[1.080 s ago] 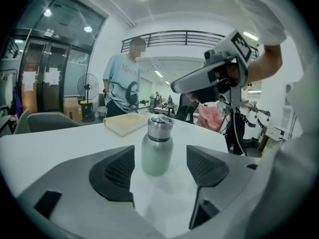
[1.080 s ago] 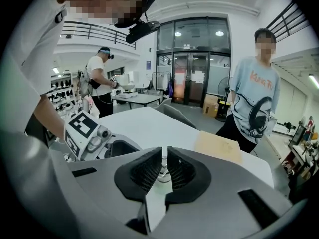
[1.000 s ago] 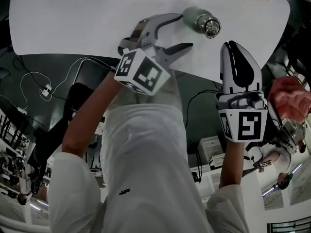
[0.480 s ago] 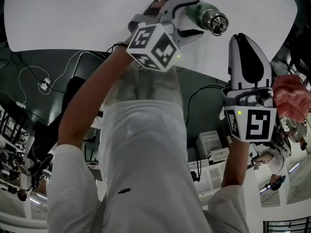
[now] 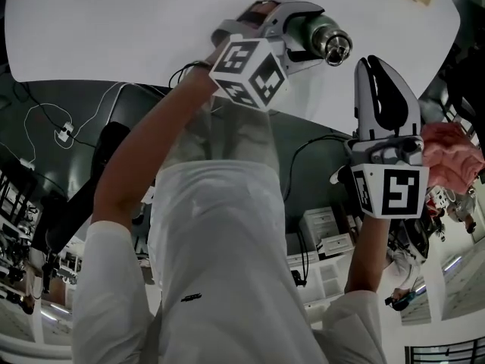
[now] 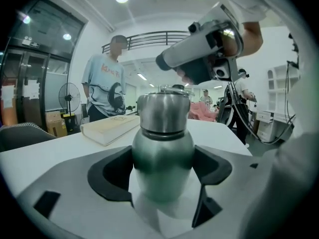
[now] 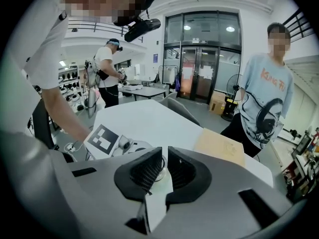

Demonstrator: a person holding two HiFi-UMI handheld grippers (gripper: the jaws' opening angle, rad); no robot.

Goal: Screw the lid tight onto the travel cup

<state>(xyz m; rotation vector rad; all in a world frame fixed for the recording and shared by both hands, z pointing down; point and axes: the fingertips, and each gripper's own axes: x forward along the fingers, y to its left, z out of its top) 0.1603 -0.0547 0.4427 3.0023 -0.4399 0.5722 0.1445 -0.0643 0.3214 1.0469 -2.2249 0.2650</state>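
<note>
The person's left arm, in a white sleeve, reaches up to the white round table (image 5: 114, 29). The left gripper (image 5: 314, 32), with its black-and-white marker cube (image 5: 250, 70) turned towards the head camera, lies along the table edge. Its jaws are opening, one on each side of the green metal travel cup (image 5: 322, 30).

In the left gripper view (image 6: 164, 171) the cup (image 6: 162, 153) stands upright on the table (image 6: 55, 151), and the black pads (image 6: 112, 176) sit close by its rounded body without clamping it. A brushed-steel lid (image 6: 163, 112) sits on the cup's neck above a dark seam. Behind it lies a pale tan, book-like slab (image 6: 107, 128), and a person in a light-blue printed T-shirt (image 6: 104, 91) stands beyond.

To the right of the cup, near it but apart, the right gripper (image 5: 373, 70) points towards the table. Its own view (image 7: 164, 171) shows the ribbed black pads pressed together with nothing between them. Farthest right lies a bundle of pink cloth (image 5: 451, 154).
</note>
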